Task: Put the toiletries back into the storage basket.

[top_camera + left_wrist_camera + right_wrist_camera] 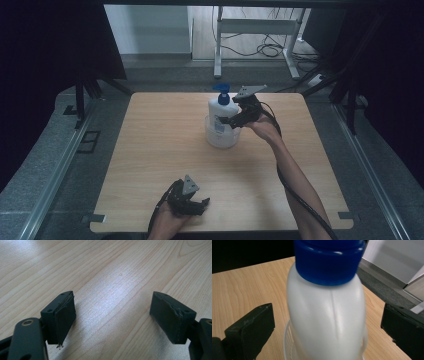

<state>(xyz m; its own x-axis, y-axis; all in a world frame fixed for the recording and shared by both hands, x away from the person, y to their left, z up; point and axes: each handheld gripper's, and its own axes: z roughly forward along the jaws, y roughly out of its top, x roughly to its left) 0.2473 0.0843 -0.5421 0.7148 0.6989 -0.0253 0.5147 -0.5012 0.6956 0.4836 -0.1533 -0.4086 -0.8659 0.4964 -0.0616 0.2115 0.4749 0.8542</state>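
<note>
A white pump bottle [219, 111] with a blue cap stands upright in a shallow clear round tub [222, 140] at the back middle of the wooden table [155, 150]. My right gripper [231, 120] reaches in from the right at the bottle's shoulder. In the right gripper view its jaws stand wide on either side of the bottle [327, 322], with a gap on both sides, and the tub's rim [287, 340] shows below. My left gripper [202, 204] rests near the front edge, open [113, 307], with bare wood between its pads.
Beyond the table's far edge stand a white metal frame [255, 27] and loose cables [270, 49] on the floor. Dark curtains hang at both sides. Grey rails [60, 170] run along the table's left and right.
</note>
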